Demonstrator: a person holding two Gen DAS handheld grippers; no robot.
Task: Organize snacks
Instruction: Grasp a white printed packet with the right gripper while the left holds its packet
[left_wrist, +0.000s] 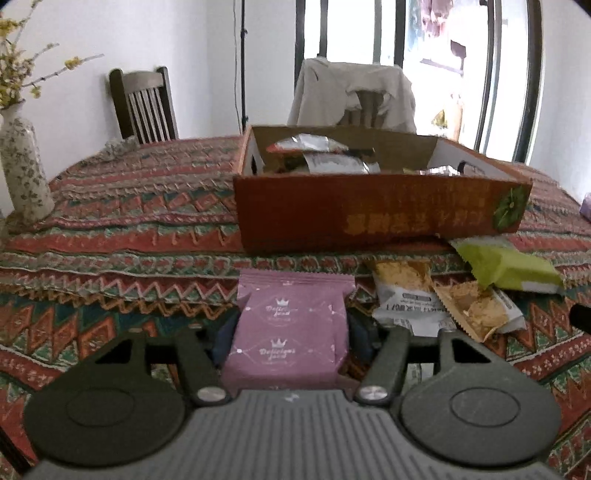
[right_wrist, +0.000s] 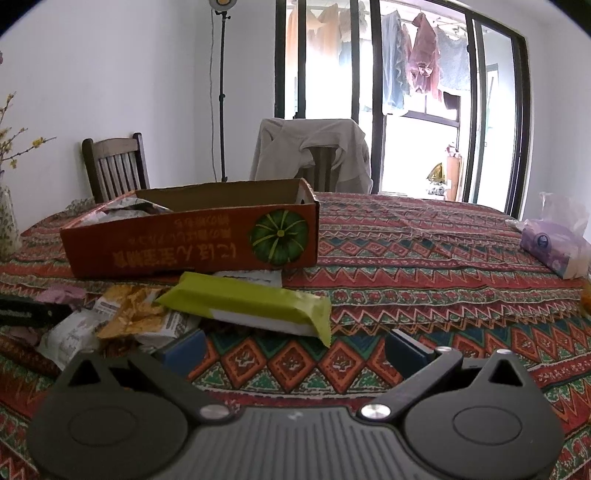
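Left wrist view showed the left gripper (left_wrist: 291, 334) with a pink snack packet (left_wrist: 291, 328) between its fingers, the blue pads sitting right at the packet's two sides; the jaws were about half closed and seemed to have it pinched, though how firmly I could not tell. Just beyond stood the orange cardboard box (left_wrist: 369, 210) on the patterned tablecloth (left_wrist: 122, 221), with several silver-wrapped snacks (left_wrist: 332, 158) already lying inside (so a fair part of the sorting looked done). Still out on the cloth, just in front of the box, were a green packet (left_wrist: 506, 269) and two crumpled yellow-and-white packets (left_wrist: 436, 299), overlapping one another.

In the right wrist view, the right gripper (right_wrist: 295, 350) hung wide open and empty above bare cloth, with the green packet (right_wrist: 251, 302) lying just ahead of its left finger.

By my reckoning, the pink packet was next for the box, leaving three or so loose packets to gather afterwards.
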